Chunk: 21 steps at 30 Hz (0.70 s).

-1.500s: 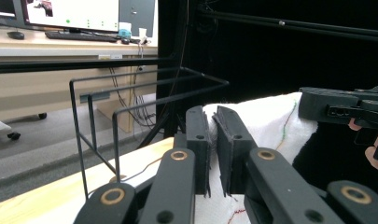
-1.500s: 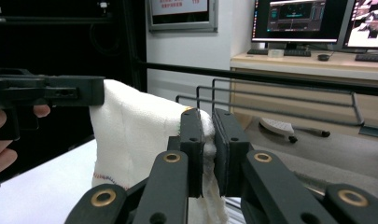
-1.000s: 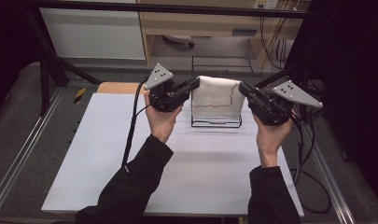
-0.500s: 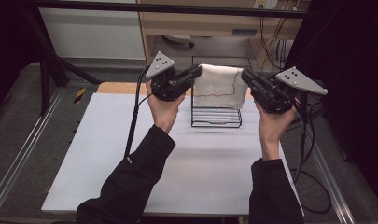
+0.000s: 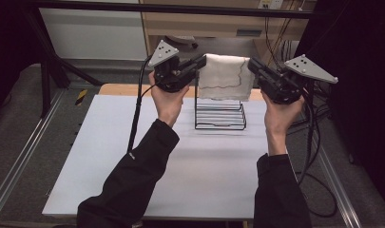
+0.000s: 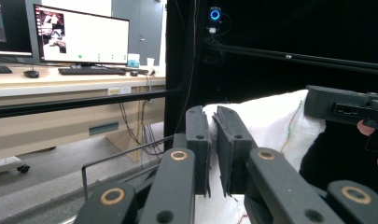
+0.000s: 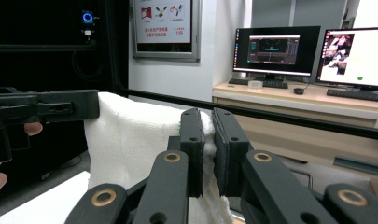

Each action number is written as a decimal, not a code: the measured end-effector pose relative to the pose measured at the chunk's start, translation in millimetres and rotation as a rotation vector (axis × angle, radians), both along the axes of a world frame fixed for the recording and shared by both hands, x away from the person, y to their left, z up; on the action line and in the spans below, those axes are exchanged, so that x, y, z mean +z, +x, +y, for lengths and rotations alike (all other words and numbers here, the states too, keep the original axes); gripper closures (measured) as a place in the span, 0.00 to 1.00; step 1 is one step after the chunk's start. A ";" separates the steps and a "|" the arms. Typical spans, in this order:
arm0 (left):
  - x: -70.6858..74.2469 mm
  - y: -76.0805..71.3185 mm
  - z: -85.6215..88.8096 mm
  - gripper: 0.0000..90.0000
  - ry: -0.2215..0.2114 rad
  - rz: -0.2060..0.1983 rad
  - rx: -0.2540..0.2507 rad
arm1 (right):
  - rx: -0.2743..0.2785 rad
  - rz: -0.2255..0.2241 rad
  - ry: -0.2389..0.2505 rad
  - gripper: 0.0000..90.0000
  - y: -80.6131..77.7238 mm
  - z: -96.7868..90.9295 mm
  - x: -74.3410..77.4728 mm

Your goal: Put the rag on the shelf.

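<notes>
Above the white table (image 5: 109,156), both tools, left (image 5: 199,61) and right (image 5: 253,64), have lifted the clamped cloth (image 5: 226,76) higher.

The cloth (image 5: 225,76) is showing a white, coarse woven weave with a thin coloured stitched line. The rack (image 5: 220,114) is looking like thin black wire, slightly glossy. The table (image 5: 109,156) is appearing smooth, matt and white, with a wooden edge at the back. Both grippers (image 5: 202,61) (image 5: 251,63) are looking like matt black plastic, with brass-coloured rivets and grey plates.
</notes>
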<state>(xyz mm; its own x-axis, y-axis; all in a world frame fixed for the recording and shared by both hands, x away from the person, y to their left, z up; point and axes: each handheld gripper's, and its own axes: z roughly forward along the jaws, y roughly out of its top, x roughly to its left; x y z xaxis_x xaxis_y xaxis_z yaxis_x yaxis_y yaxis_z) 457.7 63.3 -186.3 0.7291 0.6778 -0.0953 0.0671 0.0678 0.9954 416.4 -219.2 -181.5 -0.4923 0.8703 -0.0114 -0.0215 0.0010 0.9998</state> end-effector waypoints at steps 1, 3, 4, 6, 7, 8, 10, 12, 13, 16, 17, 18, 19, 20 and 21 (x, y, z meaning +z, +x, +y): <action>1.4 1.3 -0.1 0.93 -0.002 -0.001 0.001 | 0.000 -0.002 0.000 0.93 0.6 0.1 0.8; 4.2 3.5 -0.3 0.93 -0.005 -0.007 0.004 | -0.001 -0.008 0.001 0.93 2.4 0.2 2.5; 5.6 4.3 -0.3 0.93 -0.005 -0.012 0.004 | 0.000 -0.011 0.001 0.93 3.4 0.1 3.5; 7.6 5.7 -0.7 0.93 -0.007 -0.020 0.006 | 0.000 -0.015 0.005 0.93 5.0 0.1 6.5; 8.2 6.2 -0.9 0.93 -0.007 -0.021 0.007 | -0.002 -0.017 0.009 0.93 5.5 0.4 8.3; 9.2 7.3 -1.0 0.93 -0.009 -0.021 0.007 | -0.001 -0.020 0.006 0.93 6.1 0.1 9.6; 11.0 9.1 -1.3 0.93 -0.012 -0.025 0.007 | -0.004 -0.026 0.007 0.93 7.2 0.5 13.5; 13.0 10.7 -1.3 0.93 -0.012 -0.026 0.006 | -0.006 -0.027 0.004 0.93 8.9 0.6 16.1; 13.9 11.5 -1.6 0.93 -0.015 -0.026 0.008 | -0.006 -0.026 0.006 0.93 9.6 0.6 16.8; 16.6 14.4 -2.1 0.93 -0.016 -0.025 0.012 | -0.006 -0.025 0.011 0.93 13.0 0.2 18.5; 17.4 15.6 -2.1 0.93 -0.015 -0.024 0.013 | -0.005 -0.024 0.014 0.93 14.4 0.3 19.2; 18.2 16.6 -2.0 0.93 -0.017 -0.022 0.011 | -0.006 -0.024 0.013 0.93 15.7 0.2 19.9; 18.8 17.5 -2.1 0.93 -0.019 -0.021 0.010 | -0.006 -0.024 0.017 0.93 16.8 0.2 20.6; 19.8 18.8 -2.3 0.93 -0.015 -0.025 0.012 | -0.007 -0.025 0.015 0.93 17.6 -0.1 21.2; 20.4 19.7 -2.5 0.93 -0.015 -0.026 0.012 | -0.005 -0.024 0.017 0.93 19.2 -0.2 22.5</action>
<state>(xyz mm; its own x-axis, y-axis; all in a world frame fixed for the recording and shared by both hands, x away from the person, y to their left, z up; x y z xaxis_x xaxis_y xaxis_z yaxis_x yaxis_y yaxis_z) 477.5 60.8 -166.0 0.7231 0.6854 -0.0865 0.0400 0.0834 0.9957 435.6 -219.4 -159.0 -0.4878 0.8729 -0.0084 -0.0455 -0.0159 0.9988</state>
